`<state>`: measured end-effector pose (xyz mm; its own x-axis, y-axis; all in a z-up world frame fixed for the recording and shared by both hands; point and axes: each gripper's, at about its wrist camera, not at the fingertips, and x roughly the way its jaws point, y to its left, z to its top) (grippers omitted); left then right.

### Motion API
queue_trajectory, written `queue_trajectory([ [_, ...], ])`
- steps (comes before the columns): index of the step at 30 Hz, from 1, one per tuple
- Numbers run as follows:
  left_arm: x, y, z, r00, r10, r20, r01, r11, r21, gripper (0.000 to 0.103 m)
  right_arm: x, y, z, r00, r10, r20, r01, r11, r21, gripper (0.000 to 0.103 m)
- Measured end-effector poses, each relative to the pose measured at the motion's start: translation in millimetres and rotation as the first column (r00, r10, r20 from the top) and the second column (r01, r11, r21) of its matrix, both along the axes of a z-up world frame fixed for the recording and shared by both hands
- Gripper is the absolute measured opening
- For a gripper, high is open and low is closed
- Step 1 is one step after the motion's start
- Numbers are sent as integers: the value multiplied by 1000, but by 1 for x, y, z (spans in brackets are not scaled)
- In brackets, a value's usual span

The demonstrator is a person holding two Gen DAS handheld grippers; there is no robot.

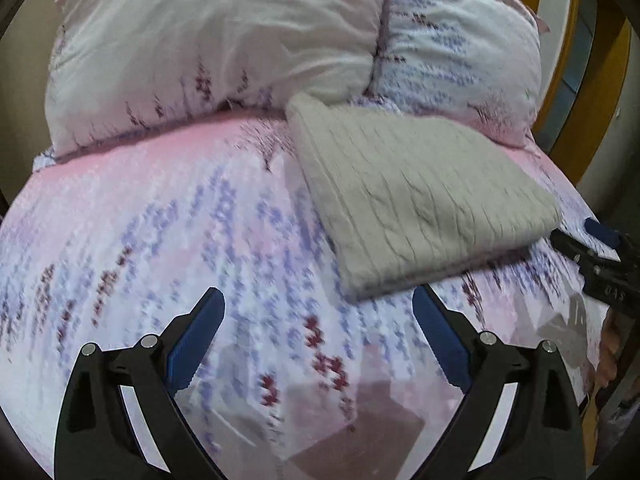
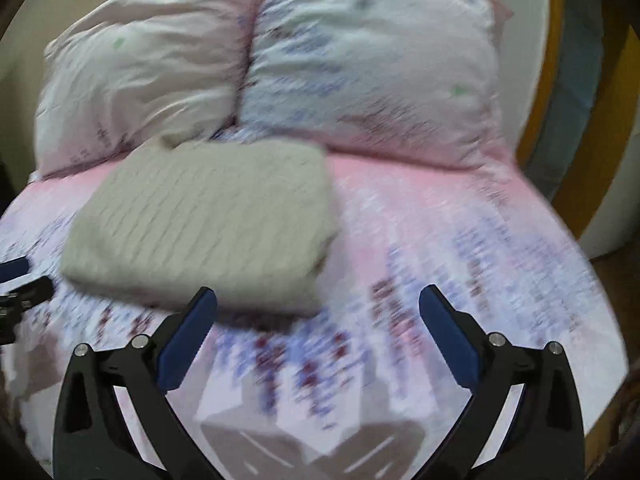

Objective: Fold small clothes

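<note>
Folded sweater [image 1: 420, 200] on bed [image 1: 160, 220], near the pillows [image 1: 224, 40].
Left hand-held gripper [image 1: 318, 312] and right hand-held gripper [image 2: 318, 310] gape wide, holding nothing.

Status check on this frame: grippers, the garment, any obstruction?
Left gripper open, empty. Right gripper open, empty. Beige knit lies folded on the bed sheet, below the pillows. Nothing in the way.

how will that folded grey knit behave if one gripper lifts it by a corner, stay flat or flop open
The folded grey knit would probably flop: it is soft cable-knit cloth in loose layers, so the fold may fall open. It looks thick and likely grippy, not slippery. Pushed, it may bunch on the soft floral bedsheet rather than slide.
</note>
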<state>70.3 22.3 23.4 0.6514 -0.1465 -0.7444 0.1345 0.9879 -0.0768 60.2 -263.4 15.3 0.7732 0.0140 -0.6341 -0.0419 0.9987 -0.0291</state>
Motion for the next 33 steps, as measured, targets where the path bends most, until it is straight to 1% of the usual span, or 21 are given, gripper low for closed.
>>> queue_trajectory([
  [1,1,-4,-3,1000,-5,-8,5,1000,6,97,1,3,-5,999,19,-30,-19,1000,22,101],
  [3,4,-14,-8,1000,-10,-23,10,999,31,99,4,8,-13,998,26,-64,-23,999,37,101],
  [5,5,-21,-11,999,-9,-33,10,999,51,101,7,13,-19,996,20,-86,-18,999,32,101],
  [9,14,-28,-19,998,-10,-67,13,999,42,102,9,24,-29,993,34,-113,-34,999,8,101],
  [13,16,-32,-23,997,10,-81,-3,996,91,102,11,30,-35,989,42,-141,-44,999,-9,101],
  [16,17,-36,-24,997,11,-83,0,992,123,102,16,28,-39,983,46,-177,-46,999,9,101],
  [19,17,-35,-25,997,13,-82,-3,993,122,102,17,24,-40,980,54,-190,-47,998,40,101],
  [29,19,-33,-25,995,11,-95,1,992,123,102,15,26,-41,980,56,-189,-49,998,42,101],
  [33,18,-34,-26,997,3,-75,7,992,123,102,15,25,-41,980,58,-189,-51,998,42,101],
])
